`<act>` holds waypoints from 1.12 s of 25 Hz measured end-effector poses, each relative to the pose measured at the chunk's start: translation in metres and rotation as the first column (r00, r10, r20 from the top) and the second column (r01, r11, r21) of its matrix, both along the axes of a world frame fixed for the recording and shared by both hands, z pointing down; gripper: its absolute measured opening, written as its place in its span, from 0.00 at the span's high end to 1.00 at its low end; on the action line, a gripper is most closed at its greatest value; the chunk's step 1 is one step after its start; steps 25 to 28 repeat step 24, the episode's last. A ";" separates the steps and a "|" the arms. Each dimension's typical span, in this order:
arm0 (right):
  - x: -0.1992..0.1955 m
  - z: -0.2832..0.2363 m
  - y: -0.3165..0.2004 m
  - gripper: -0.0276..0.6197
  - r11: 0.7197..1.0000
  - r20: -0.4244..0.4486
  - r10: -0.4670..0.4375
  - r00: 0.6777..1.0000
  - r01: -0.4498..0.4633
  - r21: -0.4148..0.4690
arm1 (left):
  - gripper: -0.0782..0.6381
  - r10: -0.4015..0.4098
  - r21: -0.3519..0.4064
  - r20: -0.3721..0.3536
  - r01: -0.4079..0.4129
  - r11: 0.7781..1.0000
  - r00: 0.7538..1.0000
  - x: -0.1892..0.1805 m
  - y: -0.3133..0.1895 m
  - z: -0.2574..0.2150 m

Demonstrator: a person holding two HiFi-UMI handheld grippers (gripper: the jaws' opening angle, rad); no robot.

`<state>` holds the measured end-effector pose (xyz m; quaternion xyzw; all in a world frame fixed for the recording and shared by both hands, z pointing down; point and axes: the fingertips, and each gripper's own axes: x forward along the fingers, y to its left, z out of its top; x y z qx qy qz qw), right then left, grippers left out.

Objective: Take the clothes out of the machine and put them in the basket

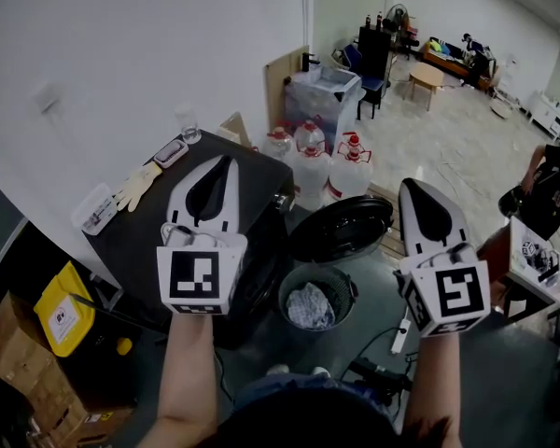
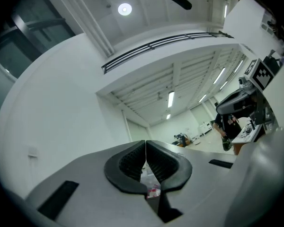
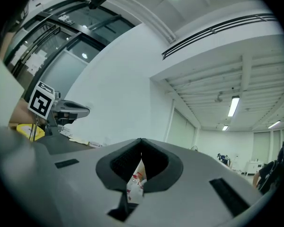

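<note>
My grey left gripper (image 1: 226, 164) and right gripper (image 1: 411, 187), both clenched on nothing, hover above the round grey machine tub (image 1: 346, 283) holding a pale crumpled cloth (image 1: 310, 306), likely soft, light, best pinched at a raised fold

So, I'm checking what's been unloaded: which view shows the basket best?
The head view: it looks down into the round basket, with pale crumpled cloth inside. Both gripper views aim at wall and ceiling and show none of it.
</note>
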<state>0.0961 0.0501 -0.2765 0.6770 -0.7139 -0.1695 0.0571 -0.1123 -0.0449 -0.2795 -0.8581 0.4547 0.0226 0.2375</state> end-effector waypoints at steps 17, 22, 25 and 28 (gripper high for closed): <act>0.003 -0.002 0.007 0.97 0.999 -0.031 0.048 0.998 -0.049 -0.020 | 0.88 0.002 0.010 0.051 -0.002 1.000 0.999 0.009 0.007 -0.009; 0.004 -0.001 0.005 0.97 0.999 -0.034 0.042 0.999 -0.042 -0.018 | 0.88 0.017 -0.002 0.046 -0.017 1.000 0.999 0.010 0.005 -0.008; 0.005 -0.002 0.004 0.97 0.999 -0.035 0.042 0.998 -0.043 -0.023 | 0.89 0.026 -0.009 0.048 -0.026 1.000 0.999 0.012 0.004 -0.009; 0.005 -0.002 0.004 0.97 0.999 -0.035 0.042 0.998 -0.043 -0.023 | 0.89 0.026 -0.009 0.048 -0.026 1.000 0.999 0.012 0.004 -0.009</act>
